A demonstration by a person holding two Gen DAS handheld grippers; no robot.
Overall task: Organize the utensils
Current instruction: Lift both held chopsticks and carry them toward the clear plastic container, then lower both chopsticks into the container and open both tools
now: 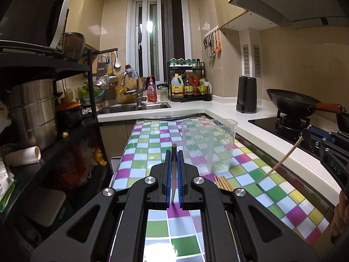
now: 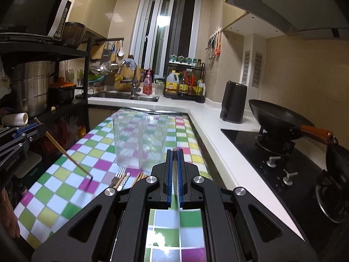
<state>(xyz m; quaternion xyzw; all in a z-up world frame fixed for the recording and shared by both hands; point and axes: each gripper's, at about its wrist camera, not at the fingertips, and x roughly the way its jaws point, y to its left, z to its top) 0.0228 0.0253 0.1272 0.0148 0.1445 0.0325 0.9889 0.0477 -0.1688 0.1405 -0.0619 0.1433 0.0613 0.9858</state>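
Note:
A clear plastic cup (image 1: 209, 144) stands on the checkered table (image 1: 152, 137); it also shows in the right wrist view (image 2: 139, 139). My left gripper (image 1: 174, 152) is shut on a dark brown chopstick (image 2: 69, 156), held above the table left of the cup with its tip pointing down. My right gripper (image 2: 174, 152) is shut on a light wooden chopstick (image 1: 281, 163), held right of the cup, tip down near the tablecloth. More chopsticks (image 1: 223, 182) lie on the table in front of the cup, with a fork (image 2: 118, 174) and a patterned-handle utensil (image 2: 124, 180).
A black shelf rack (image 1: 65, 113) with pots stands left of the table. A white counter (image 1: 250, 131) runs along the right, with a kettle (image 1: 246, 93), a wok (image 1: 292, 102) on the stove and a sink (image 1: 133, 107) at the back.

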